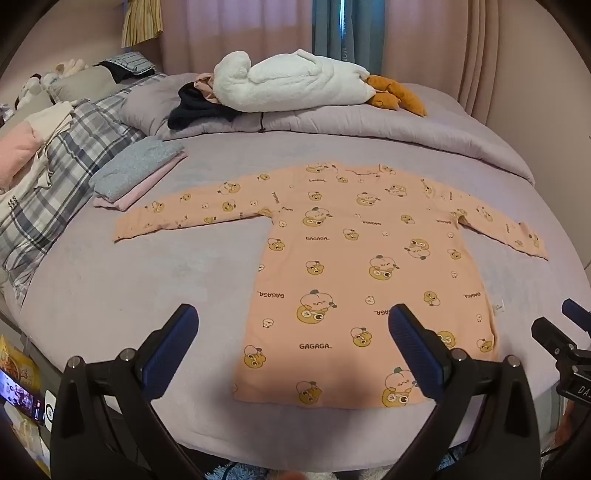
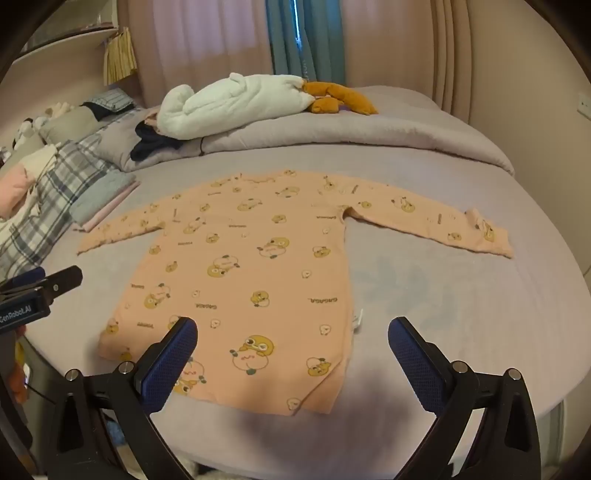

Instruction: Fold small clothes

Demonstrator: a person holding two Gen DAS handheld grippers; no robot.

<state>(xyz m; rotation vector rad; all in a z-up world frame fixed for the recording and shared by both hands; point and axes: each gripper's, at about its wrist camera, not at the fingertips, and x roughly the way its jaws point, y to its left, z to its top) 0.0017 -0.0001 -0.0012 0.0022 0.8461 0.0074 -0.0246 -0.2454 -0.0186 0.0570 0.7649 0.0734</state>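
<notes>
A peach long-sleeved child's top [image 1: 354, 273] with yellow cartoon prints lies flat on the lilac bed [image 1: 147, 295], both sleeves spread out sideways. It also shows in the right wrist view [image 2: 251, 273]. My left gripper [image 1: 291, 332] is open and empty, hovering over the near hem at the top's left side. My right gripper [image 2: 291, 347] is open and empty, hovering over the near hem at the top's right side; its tip shows at the right edge of the left wrist view [image 1: 569, 325]. The left gripper's body shows at the left edge of the right wrist view [image 2: 37, 291].
A small stack of folded clothes [image 1: 140, 173] lies left of the top's left sleeve. Plaid pillows [image 1: 66, 177] line the left side. A rolled lilac duvet [image 1: 369, 125] with a white plush goose [image 1: 291, 81] lies behind. Curtains [image 1: 347, 26] hang at the back.
</notes>
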